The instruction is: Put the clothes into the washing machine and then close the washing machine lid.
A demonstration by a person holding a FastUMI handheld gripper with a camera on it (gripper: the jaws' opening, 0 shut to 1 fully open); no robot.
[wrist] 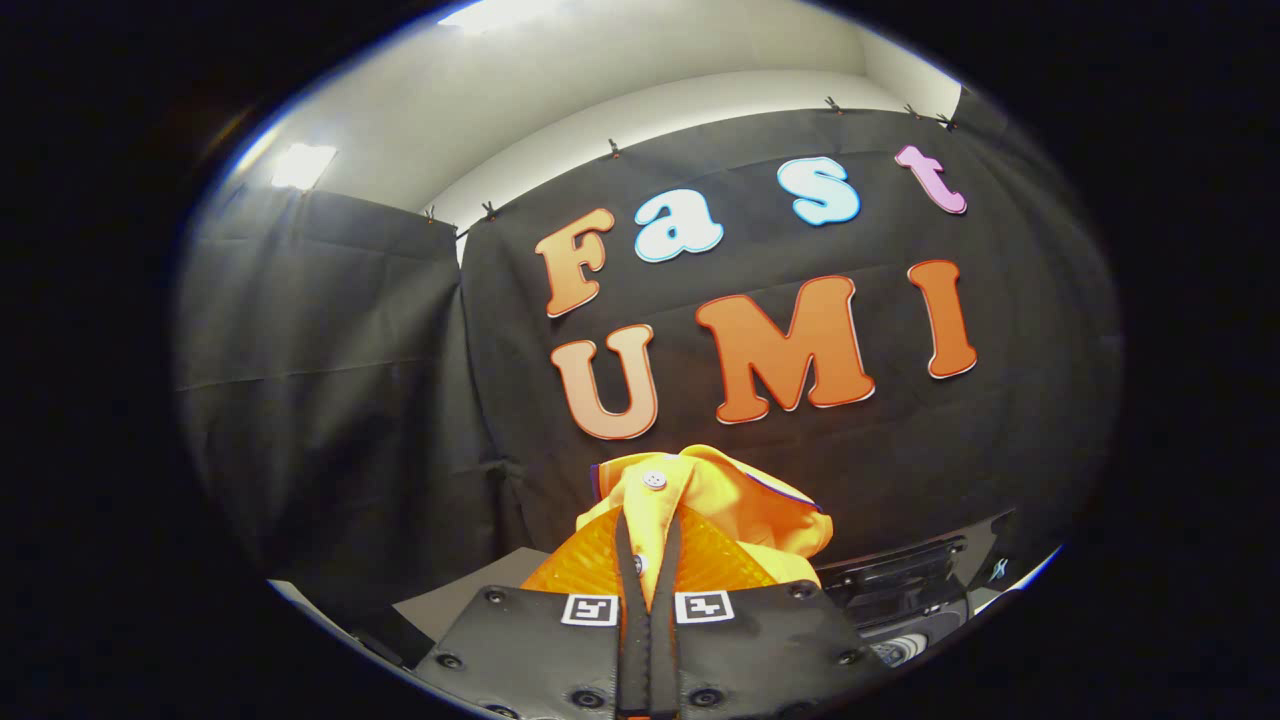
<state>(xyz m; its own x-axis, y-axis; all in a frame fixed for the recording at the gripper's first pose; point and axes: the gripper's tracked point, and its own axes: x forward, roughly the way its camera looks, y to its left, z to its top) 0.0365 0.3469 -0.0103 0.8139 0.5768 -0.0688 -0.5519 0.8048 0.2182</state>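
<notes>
**Yellow garment pinched in the fingers**

The gripper [648, 540] has its fingers [627, 560] clenched together on a yellow garment [720, 500], which bunches up just ahead of them, a white button [654, 480] showing. A dark machine [900, 580] lies low beside the fingers, before the black cloth wall [400, 350].

No readable text besides booth wall [330, 400] lettering.

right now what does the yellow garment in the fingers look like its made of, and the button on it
The yellow garment, pinched between the closed fingers, looks like thin woven cloth with a matte finish: it bunches in soft folds and carries dark piping along an edge. Its button seems to be pale, smooth plastic with sewing holes, though this is uncertain.
</notes>
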